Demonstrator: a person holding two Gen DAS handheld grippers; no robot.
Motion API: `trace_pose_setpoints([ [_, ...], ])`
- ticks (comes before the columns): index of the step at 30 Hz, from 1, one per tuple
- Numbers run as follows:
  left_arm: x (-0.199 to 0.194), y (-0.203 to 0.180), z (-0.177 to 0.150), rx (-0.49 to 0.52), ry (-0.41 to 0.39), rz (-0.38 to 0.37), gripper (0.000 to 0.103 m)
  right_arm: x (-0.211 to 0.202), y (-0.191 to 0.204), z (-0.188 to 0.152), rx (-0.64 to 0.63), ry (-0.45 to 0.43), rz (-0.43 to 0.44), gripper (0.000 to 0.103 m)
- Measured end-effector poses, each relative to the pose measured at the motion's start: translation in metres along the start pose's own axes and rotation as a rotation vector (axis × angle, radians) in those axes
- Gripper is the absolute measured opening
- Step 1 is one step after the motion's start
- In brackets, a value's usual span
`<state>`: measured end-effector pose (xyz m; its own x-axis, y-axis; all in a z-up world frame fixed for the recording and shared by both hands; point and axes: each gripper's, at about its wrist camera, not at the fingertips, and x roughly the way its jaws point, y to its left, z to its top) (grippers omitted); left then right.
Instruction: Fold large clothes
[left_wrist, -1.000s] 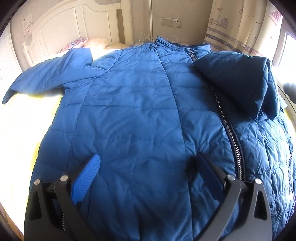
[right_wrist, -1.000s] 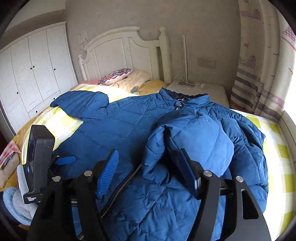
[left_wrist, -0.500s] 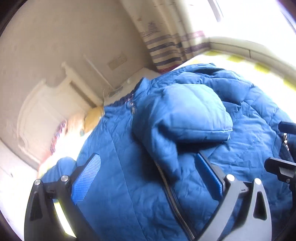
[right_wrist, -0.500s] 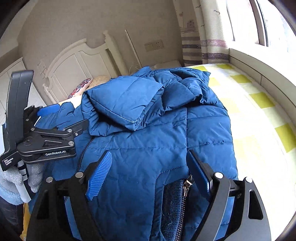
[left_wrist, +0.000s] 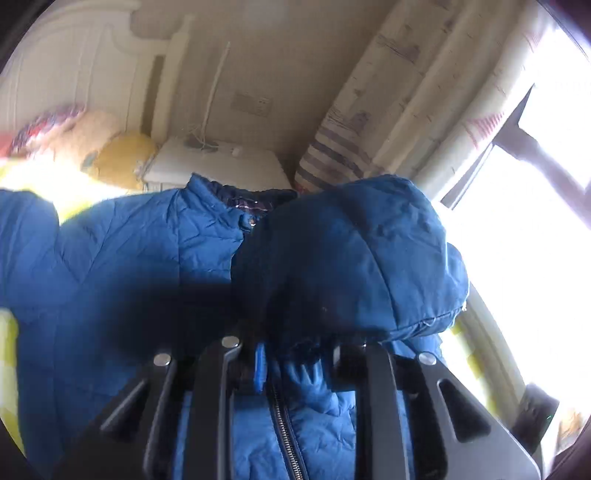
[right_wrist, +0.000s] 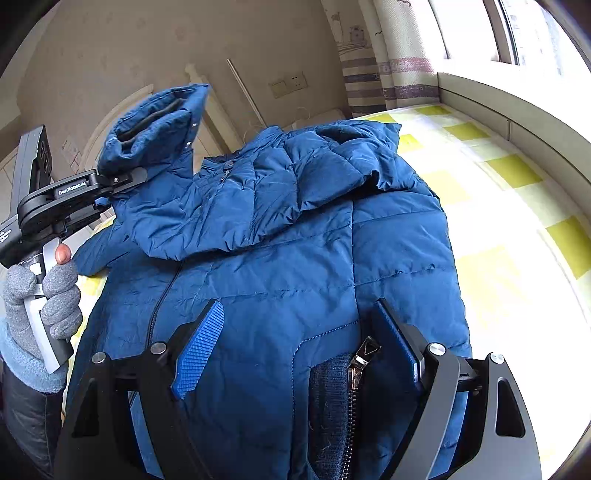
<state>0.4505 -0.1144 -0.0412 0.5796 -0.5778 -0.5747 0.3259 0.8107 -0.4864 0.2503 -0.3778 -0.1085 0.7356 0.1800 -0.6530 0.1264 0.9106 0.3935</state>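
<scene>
Jacket (right_wrist: 295, 266), large blue quilted puffer, lies front-up along the bed (right_wrist: 498, 206), collar toward the headboard, zip running down its middle, right half nearest the window. Sleeve (right_wrist: 159, 122), one only, raised clear of the body and standing in the air at the jacket's left side, cuff uppermost. Left claw (left_wrist: 295, 363), jaws just drawn together, pinches a bunch of the quilted fabric where the sleeve folds over; the zip sits directly below the pads. Right claw (right_wrist: 299, 350), jaws spread wide, hovers over the hem with the zip pull (right_wrist: 360, 360) between them and nothing gripped. Risks, by judgement: the slick padded shell may slide out of a narrow pinch once the sleeve's weight swings; the pads may have caught the zip tape or a second layer, dragging the front panel along and spoiling the fold; the puffy sleeve may spring back open when laid across the chest. Views compared: the right wrist view shows the lifted sleeve whole, the left claw from the side and the gloved hand (right_wrist: 44, 295) working its handle, also the checked yellow sheet; the left wrist view shows only the pinch itself close up, much in shadow, plus the bedside stand (left_wrist: 218, 166) and a yellow pillow (left_wrist: 118, 158).
</scene>
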Motion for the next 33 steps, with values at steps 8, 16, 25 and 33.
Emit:
trace_pose_setpoints([
  [8,-0.013,0.139,-0.052,-0.566,-0.006,-0.127,0.073,-0.001,0.003,-0.001,-0.011,-0.008,-0.02,0.08],
  [16,-0.012,0.137,-0.045,-0.554,-0.01,-0.039,0.033,-0.004,0.018,0.025,-0.108,-0.078,-0.178,0.08],
  [25,-0.016,0.114,-0.028,-0.35,-0.002,0.129,0.021,0.076,0.015,0.079,-0.163,0.03,-0.328,0.074],
  [33,-0.062,0.11,-0.04,-0.299,-0.147,0.358,0.053,0.072,0.007,0.081,-0.128,0.027,-0.333,0.072],
])
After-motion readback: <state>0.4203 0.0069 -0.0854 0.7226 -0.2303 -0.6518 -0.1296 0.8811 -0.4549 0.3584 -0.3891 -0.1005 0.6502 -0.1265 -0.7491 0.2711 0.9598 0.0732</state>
